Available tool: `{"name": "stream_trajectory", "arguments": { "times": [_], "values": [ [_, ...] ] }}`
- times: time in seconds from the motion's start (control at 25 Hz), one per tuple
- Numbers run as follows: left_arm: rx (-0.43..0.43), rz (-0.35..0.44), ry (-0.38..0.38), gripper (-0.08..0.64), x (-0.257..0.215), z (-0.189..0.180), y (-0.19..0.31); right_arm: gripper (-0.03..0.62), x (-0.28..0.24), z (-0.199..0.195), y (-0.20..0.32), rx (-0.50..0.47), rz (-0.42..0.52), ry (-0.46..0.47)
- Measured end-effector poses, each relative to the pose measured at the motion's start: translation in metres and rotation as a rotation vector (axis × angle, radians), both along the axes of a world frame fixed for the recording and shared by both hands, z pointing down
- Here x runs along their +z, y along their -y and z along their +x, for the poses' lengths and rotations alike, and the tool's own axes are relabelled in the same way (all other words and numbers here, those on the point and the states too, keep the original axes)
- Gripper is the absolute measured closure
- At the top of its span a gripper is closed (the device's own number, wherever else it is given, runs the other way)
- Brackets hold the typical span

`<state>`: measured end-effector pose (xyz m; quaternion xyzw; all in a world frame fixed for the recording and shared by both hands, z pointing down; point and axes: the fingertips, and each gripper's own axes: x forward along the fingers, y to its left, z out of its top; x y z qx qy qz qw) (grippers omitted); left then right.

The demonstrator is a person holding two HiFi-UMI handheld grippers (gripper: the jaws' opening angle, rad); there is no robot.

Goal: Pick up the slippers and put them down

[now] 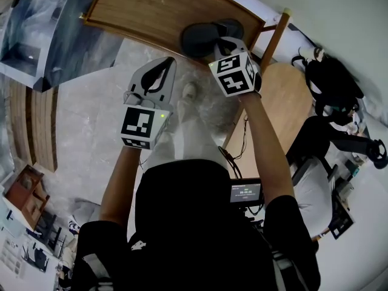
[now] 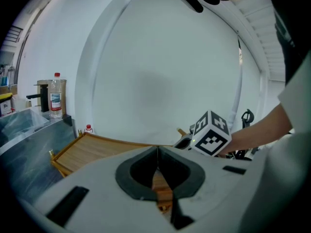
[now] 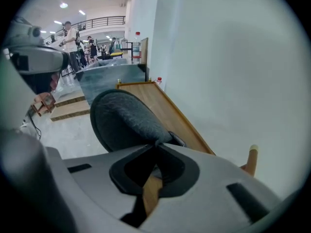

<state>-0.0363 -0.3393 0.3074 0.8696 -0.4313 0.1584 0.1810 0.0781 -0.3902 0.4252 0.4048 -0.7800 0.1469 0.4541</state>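
A dark grey slipper [image 1: 206,36] hangs over the near edge of a wooden slatted table [image 1: 145,8]. My right gripper [image 1: 223,41], with its marker cube [image 1: 235,73], is shut on the slipper's rim. In the right gripper view the slipper [image 3: 124,118] fills the space just ahead of the closed jaws of the right gripper [image 3: 158,143]. My left gripper [image 1: 168,62] is to the left of the slipper, apart from it. In the left gripper view, the left gripper [image 2: 157,152] has its jaws together with nothing between them. I see only one slipper.
A wooden chair [image 1: 285,86] stands right of the table, with a black bag [image 1: 330,77] beyond it. The white wall [image 2: 160,72] rises behind the table. A water bottle [image 2: 57,96] stands on a grey counter at the left. The person's shoe [image 1: 190,91] is on the pale floor.
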Motion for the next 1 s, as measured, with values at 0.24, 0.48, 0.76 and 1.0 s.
{"name": "stream_trajectory", "arguments": {
  "times": [0.24,0.48,0.76,1.0],
  "values": [
    [0.009,0.02,-0.003,0.554,-0.016,-0.004,-0.017,0.589,-0.032,-0.01,-0.014,0.014,0.06,0.04],
    [0.013,0.09,-0.002,0.554,-0.04,-0.011,-0.026,0.589,-0.062,-0.018,-0.029,0.03,0.106,0.073],
    [0.021,0.121,-0.015,0.554,-0.063,-0.015,-0.045,0.589,-0.101,-0.029,-0.052,0.048,0.154,0.113],
    [0.044,0.154,-0.025,0.554,-0.083,-0.016,-0.066,0.589,-0.135,-0.033,-0.071,0.095,0.201,0.161]
  ]
}}
